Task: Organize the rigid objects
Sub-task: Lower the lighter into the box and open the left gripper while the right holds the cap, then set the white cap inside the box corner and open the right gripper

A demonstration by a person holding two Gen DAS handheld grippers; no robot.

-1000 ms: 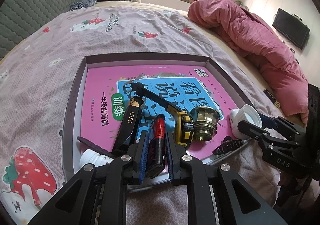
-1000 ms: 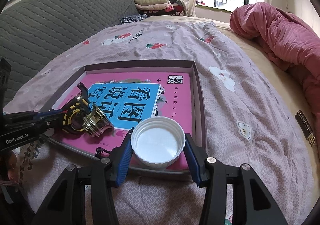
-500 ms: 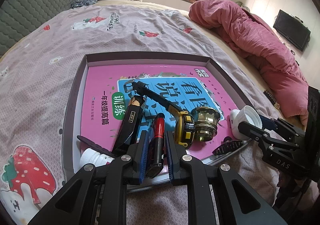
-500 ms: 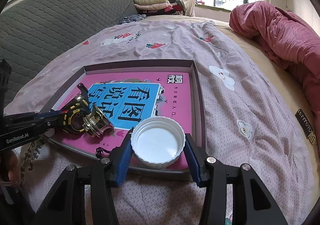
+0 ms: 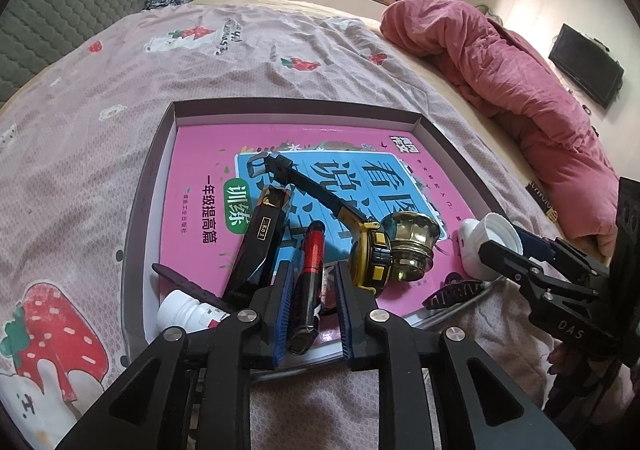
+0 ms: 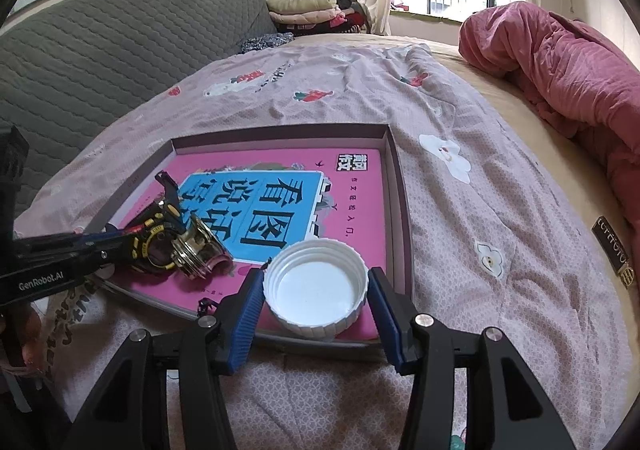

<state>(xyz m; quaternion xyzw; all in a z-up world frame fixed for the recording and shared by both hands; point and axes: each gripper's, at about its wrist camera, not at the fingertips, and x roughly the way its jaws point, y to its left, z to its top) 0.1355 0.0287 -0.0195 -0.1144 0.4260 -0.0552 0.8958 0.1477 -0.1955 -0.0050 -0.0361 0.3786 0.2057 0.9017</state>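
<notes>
Here, in the left wrist view, the left tongs (image 5: 310, 302) are opening around a red-and-black pen (image 5: 310, 274) lying in the tray (image 5: 136, 206). In the right wrist view, the right tongs (image 6: 316, 304) are opening, apparently clear of the white cap (image 6: 316, 288) between them.

One tray (image 5: 136, 210), one book (image 5: 200, 170), one watch (image 5: 360, 246), one white cap (image 6: 316, 286), two hair clips (image 5: 452, 290).

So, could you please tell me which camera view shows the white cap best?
The right wrist view: the white cap lies open side up, whole, between the right gripper's opening fingers. The left wrist view shows it side-on, partly hidden.
</notes>
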